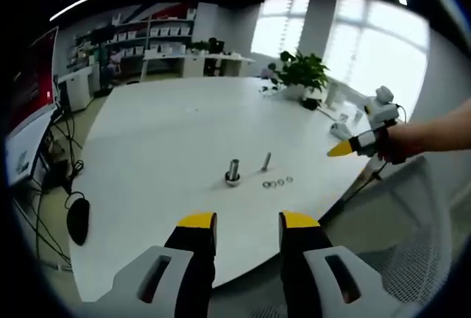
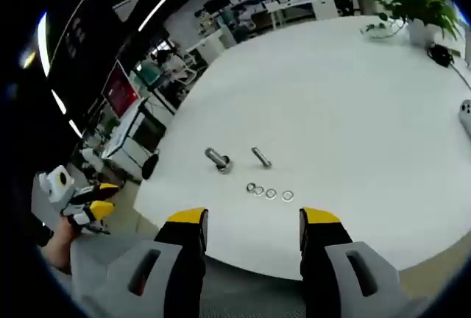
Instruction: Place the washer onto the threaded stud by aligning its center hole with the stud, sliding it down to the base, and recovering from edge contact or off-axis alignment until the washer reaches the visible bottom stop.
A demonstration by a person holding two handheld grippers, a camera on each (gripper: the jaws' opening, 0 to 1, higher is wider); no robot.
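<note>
On the white round table (image 1: 169,134) stand two threaded studs: a thicker one (image 1: 232,171) with a wide base and a thinner one (image 1: 266,161). A short row of several small washers (image 1: 277,182) lies just in front of them. In the right gripper view the same thick stud (image 2: 218,159), thin stud (image 2: 260,157) and washers (image 2: 269,193) sit ahead of my right gripper (image 2: 252,224), which is open and empty. My left gripper (image 1: 247,224) is open too, held off the table's near edge. The right gripper (image 1: 346,148) enters the left gripper view, held by a hand.
A potted plant (image 1: 301,73) and small items sit at the table's far side. A mesh chair back (image 1: 412,237) is by the near edge. Desks, shelves and a monitor (image 1: 29,112) stand around the room. The left gripper (image 2: 85,204) shows at the lower left of the right gripper view.
</note>
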